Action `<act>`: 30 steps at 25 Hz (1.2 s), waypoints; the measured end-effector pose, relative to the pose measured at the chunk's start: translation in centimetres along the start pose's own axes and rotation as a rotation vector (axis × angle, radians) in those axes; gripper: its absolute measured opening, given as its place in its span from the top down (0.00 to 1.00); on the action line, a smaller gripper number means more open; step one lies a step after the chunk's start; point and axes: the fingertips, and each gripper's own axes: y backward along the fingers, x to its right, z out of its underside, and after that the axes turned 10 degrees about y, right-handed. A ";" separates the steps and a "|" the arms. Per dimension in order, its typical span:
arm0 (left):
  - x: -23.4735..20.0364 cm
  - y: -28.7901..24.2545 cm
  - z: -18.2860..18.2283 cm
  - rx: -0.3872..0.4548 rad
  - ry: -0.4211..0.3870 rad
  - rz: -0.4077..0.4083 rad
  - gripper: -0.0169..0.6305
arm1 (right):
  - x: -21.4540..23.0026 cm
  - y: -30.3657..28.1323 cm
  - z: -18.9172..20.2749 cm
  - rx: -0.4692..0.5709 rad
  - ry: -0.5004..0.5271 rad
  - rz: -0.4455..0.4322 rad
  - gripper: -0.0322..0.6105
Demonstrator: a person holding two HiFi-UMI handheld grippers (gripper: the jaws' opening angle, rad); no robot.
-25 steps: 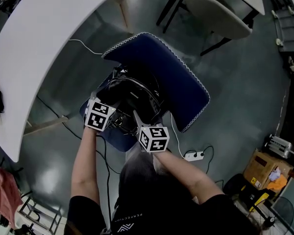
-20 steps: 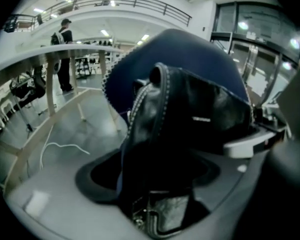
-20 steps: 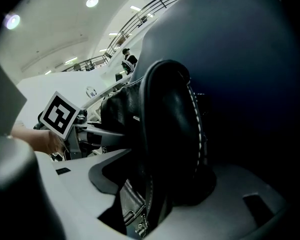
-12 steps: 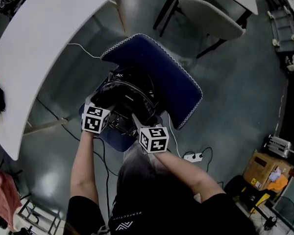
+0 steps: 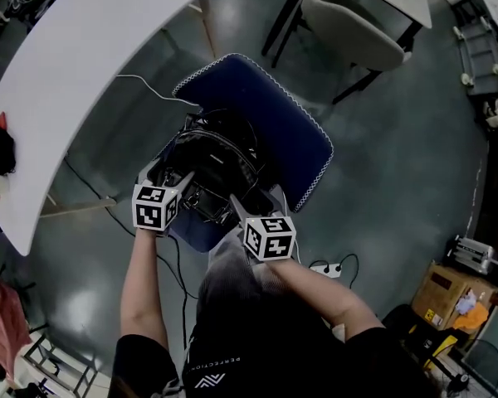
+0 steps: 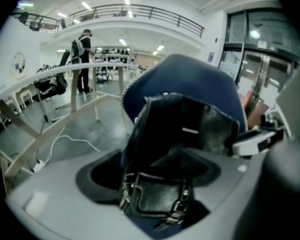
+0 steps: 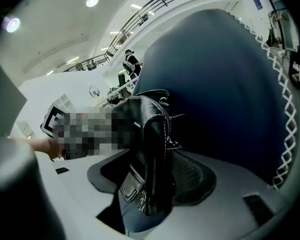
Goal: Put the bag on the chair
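Observation:
A black leather bag (image 5: pixel 216 160) stands on the seat of a blue chair (image 5: pixel 286 127) and leans against its backrest. My left gripper (image 5: pixel 173 182) is at the bag's near left side and my right gripper (image 5: pixel 242 207) at its near right. Both have just been opening their jaws, which now stand wide. In the left gripper view the bag's buckled front pocket (image 6: pixel 157 196) lies between the spread jaws, free of the pads. The right gripper view shows the bag's stitched edge (image 7: pixel 152 149) between its jaws, likewise untouched, with the chair back (image 7: pixel 225 94) behind.
A long white curved table (image 5: pixel 66 81) runs along the left. A beige chair (image 5: pixel 357 15) stands at a second table beyond. Cables and a power strip (image 5: pixel 324 266) lie on the floor near my feet, and a cardboard box (image 5: pixel 452 293) sits at the right.
Both grippers have drawn back toward me and risen a little, away from the bag, with their jaws spreading. The bag stays put on the chair seat.

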 end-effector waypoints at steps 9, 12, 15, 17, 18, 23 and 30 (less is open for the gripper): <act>2.8 5.2 -0.2 0.096 0.075 -0.015 0.58 | 0.1 3.1 -1.0 0.043 0.024 -0.013 0.59; 4.0 6.9 -0.3 0.131 0.111 -0.015 0.61 | -0.3 4.3 -1.3 0.050 0.036 -0.029 0.62; 5.4 8.7 -0.3 0.168 0.134 -0.023 0.64 | -0.8 5.3 -1.5 0.056 0.044 -0.052 0.67; 6.1 9.8 -0.2 0.191 0.158 -0.037 0.67 | -1.2 5.9 -1.5 0.053 0.040 -0.075 0.70; 6.4 10.4 -0.2 0.201 0.177 -0.044 0.70 | -1.4 6.3 -1.5 0.052 0.036 -0.086 0.72; 8.4 12.8 0.6 0.238 0.236 -0.055 0.78 | -1.9 8.1 -1.8 0.065 0.047 -0.119 0.78; 9.8 15.5 2.3 0.278 0.319 -0.093 0.87 | -1.9 10.5 -2.7 0.074 0.091 -0.157 0.90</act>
